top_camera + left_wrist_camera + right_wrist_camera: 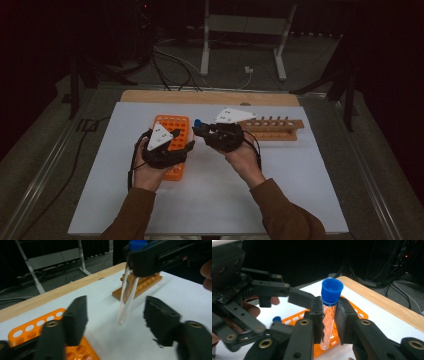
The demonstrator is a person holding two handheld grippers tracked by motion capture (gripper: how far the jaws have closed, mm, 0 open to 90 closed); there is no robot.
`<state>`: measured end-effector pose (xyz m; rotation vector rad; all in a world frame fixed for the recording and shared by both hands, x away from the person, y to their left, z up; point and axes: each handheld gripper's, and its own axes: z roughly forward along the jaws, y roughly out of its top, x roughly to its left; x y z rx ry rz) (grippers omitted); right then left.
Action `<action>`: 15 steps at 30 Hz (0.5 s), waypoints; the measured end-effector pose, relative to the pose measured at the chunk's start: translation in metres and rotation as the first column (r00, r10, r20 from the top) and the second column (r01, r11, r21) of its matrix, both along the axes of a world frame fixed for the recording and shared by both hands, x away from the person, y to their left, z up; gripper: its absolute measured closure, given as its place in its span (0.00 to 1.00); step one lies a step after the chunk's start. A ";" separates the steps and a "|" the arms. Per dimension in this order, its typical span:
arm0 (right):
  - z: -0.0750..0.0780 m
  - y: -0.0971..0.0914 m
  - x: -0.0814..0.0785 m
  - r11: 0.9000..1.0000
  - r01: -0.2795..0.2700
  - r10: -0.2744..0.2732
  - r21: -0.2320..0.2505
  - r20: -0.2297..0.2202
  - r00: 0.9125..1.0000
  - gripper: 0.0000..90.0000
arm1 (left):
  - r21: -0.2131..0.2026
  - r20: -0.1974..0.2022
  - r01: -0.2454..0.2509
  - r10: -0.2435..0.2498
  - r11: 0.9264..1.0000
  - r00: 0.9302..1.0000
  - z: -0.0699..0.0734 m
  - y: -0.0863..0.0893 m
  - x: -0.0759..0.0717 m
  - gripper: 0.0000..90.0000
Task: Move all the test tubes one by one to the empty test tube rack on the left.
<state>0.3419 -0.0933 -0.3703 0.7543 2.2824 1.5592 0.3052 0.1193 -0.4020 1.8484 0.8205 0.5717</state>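
From the high view, a person's two forearms come in from below over a white tabletop. The left gripper hovers over an orange tube rack, and the right gripper is just beside it, carrying a test tube whose blue cap shows between the two grippers. A wooden tube rack lies behind the right hand, toward the far edge of the tabletop.

In the left gripper view, the left gripper has its jaws partly apart, with the clear body of the test tube hanging between them and touching neither pad. The right gripper holds the tube by its top, near the blue cap. The orange tube rack sits low at the left, and the wooden tube rack lies further back.

In the right gripper view, the right gripper has its jaws clamped on the test tube just under the blue cap, the tube upright. The left gripper reaches in from the left, above the orange tube rack. A second blue cap shows low at the left.
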 end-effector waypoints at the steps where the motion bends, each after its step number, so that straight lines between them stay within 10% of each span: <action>1: 0.000 0.001 0.000 1.000 -0.006 0.006 0.002 -0.003 1.000 0.85 | -0.004 0.000 0.008 -0.008 1.000 1.000 0.000 -0.001 0.000 0.51; 15: -0.002 0.012 -0.004 0.999 -0.042 0.042 0.003 -0.009 0.999 0.85 | 0.007 0.015 0.042 -0.042 0.999 0.999 0.002 -0.003 0.000 0.84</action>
